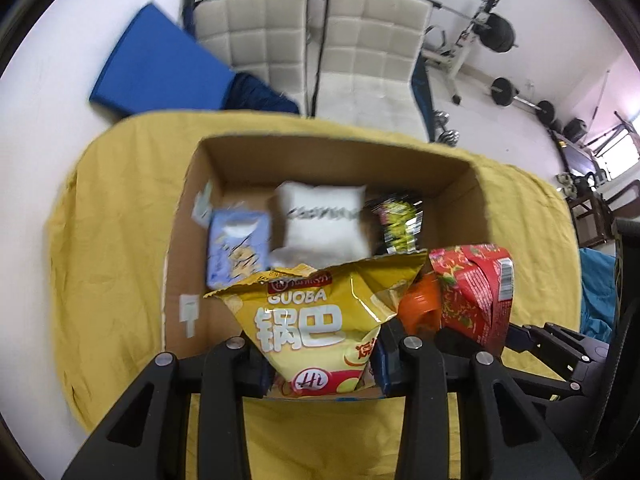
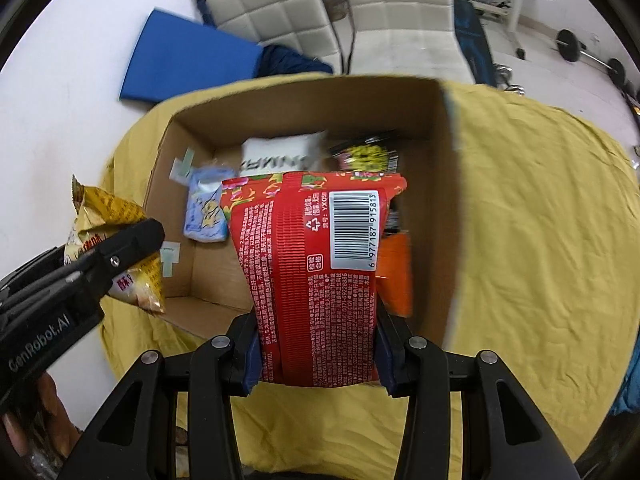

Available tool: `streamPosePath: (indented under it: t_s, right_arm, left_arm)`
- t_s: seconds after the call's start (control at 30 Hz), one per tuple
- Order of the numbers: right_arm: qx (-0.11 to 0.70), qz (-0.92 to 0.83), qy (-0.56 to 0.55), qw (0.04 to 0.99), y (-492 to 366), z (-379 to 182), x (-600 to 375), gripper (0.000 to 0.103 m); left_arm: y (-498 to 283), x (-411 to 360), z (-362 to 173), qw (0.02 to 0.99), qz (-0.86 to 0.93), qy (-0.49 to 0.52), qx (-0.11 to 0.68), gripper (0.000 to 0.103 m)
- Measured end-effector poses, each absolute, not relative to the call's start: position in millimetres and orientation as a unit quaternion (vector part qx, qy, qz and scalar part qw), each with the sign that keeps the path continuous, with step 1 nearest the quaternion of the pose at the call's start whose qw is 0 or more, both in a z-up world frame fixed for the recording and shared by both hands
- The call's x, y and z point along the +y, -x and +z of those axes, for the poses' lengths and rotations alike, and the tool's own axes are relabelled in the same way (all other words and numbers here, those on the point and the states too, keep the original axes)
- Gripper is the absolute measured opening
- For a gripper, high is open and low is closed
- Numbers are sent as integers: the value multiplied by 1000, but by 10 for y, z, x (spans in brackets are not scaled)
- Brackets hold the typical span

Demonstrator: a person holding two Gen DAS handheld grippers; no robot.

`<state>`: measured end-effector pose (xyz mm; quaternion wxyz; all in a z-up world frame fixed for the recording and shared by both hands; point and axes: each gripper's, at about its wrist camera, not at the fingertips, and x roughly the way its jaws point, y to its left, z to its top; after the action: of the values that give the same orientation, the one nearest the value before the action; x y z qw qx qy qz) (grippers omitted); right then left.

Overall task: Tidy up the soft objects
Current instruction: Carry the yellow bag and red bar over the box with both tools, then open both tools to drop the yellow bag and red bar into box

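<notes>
My left gripper (image 1: 320, 364) is shut on a yellow Guoba snack bag (image 1: 316, 320) and holds it over the near edge of an open cardboard box (image 1: 320, 160). My right gripper (image 2: 318, 356) is shut on a red snack bag (image 2: 316, 272) with a barcode, above the box (image 2: 304, 108). In the box lie a light blue packet (image 1: 236, 244), a white pillow pack (image 1: 324, 216), a dark yellow-patterned bag (image 1: 396, 220) and an orange pack (image 1: 420, 308). The left gripper with the yellow bag (image 2: 116, 248) shows at the left of the right wrist view.
The box stands on a yellow cloth (image 2: 540, 240) covering the table. Beyond are two cream chairs (image 1: 312, 40), a blue mat (image 1: 160, 64) and gym weights (image 1: 504, 88) on the white floor.
</notes>
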<state>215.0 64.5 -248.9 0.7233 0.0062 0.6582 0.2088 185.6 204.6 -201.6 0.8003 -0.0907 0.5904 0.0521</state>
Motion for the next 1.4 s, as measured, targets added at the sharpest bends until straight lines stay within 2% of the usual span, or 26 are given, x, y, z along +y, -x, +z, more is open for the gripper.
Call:
streamPosePath:
  t_s: [0.47, 0.77, 1.0, 1.4]
  right_arm:
    - [723, 185, 9, 666, -2204, -3611, 1212, 47]
    - [748, 170, 7, 641, -2252, -3995, 1325, 48]
    - [750, 164, 9, 641, -2294, -4173, 1476, 49]
    - [730, 164, 37, 663, -2260, -3878, 1381, 57]
  left_arm:
    - [-1925, 2621, -3356, 694, 32, 128, 707, 35]
    - [-1950, 2633, -3823, 661, 20, 119, 740, 35]
    - [-1912, 2611, -3947, 657, 18, 112, 745, 35]
    - [-1905, 2489, -3637, 668, 33, 110, 735, 39]
